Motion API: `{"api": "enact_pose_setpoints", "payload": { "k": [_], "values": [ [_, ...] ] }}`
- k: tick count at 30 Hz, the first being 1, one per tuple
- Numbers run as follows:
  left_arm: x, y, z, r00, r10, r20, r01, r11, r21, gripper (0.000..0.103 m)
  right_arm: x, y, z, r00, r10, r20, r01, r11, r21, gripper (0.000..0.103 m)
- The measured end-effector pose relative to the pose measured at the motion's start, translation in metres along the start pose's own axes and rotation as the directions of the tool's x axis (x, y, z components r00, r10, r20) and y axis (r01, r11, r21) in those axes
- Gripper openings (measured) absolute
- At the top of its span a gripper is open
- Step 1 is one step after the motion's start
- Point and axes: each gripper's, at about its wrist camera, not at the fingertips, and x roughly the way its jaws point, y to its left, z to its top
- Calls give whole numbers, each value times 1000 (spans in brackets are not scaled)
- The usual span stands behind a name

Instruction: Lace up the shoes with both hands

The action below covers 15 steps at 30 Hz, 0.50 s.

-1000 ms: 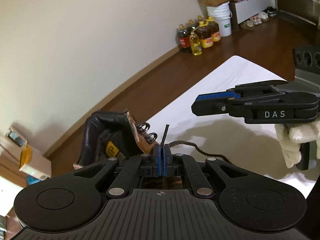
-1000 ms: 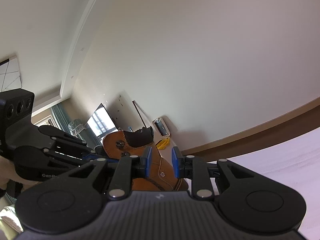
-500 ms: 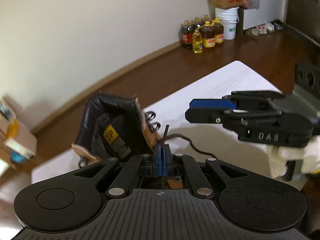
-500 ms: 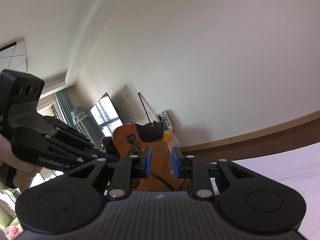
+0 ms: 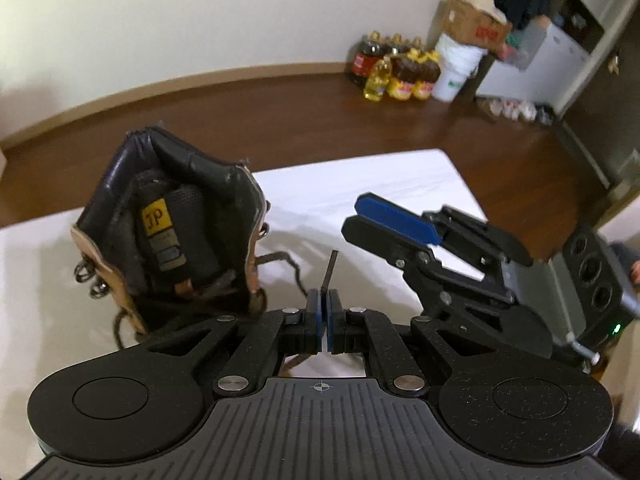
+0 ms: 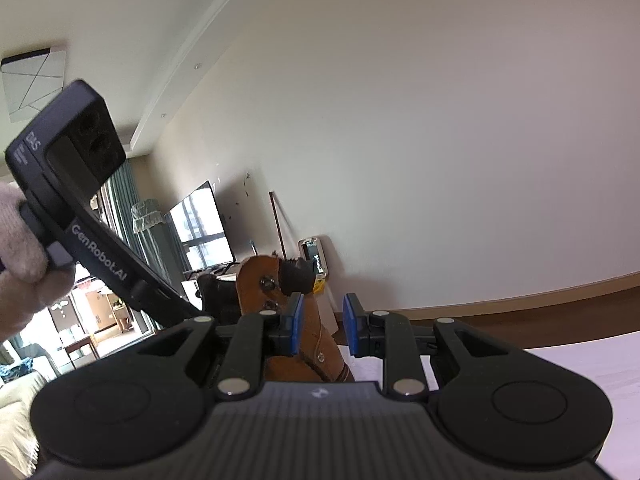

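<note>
A brown leather boot (image 5: 172, 232) with a black padded collar and a yellow label stands on the white table (image 5: 400, 176). My left gripper (image 5: 323, 304) is shut on the stiff tip of the dark lace (image 5: 330, 268), which sticks up above the pads. The rest of the lace trails back to the boot's right side. My right gripper (image 5: 360, 220) hovers just right of the lace tip, fingers pointing at the boot. In the right wrist view the right gripper (image 6: 322, 320) is open with nothing between its blue pads; the boot (image 6: 256, 280) shows behind them. A gloved hand (image 6: 20, 240) holds the left gripper.
Several oil bottles (image 5: 396, 72), a white bucket (image 5: 456, 68) and a cardboard box (image 5: 476, 20) stand on the wood floor by the far wall. The table's far edge runs just behind the boot. A television (image 6: 204, 232) shows in the right wrist view.
The left gripper has rolled and shifted, so the boot now sits larger and more upright in its view. The right gripper has come closer to the lace tip. Both grips are unchanged.
</note>
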Motion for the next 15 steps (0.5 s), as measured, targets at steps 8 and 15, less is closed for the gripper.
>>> {"api": "enact_pose_setpoints", "payload": {
  "k": [8,15],
  "values": [
    [13,39,-4,993,-115,-29,112,990,-89,2,3,4,0,1000,-1,4,1,999,-43,25],
    [39,75,14,944,-249,-217,188,945,-266,2,16,9,0,984,-97,-148,93,995,-33,25]
  ]
}}
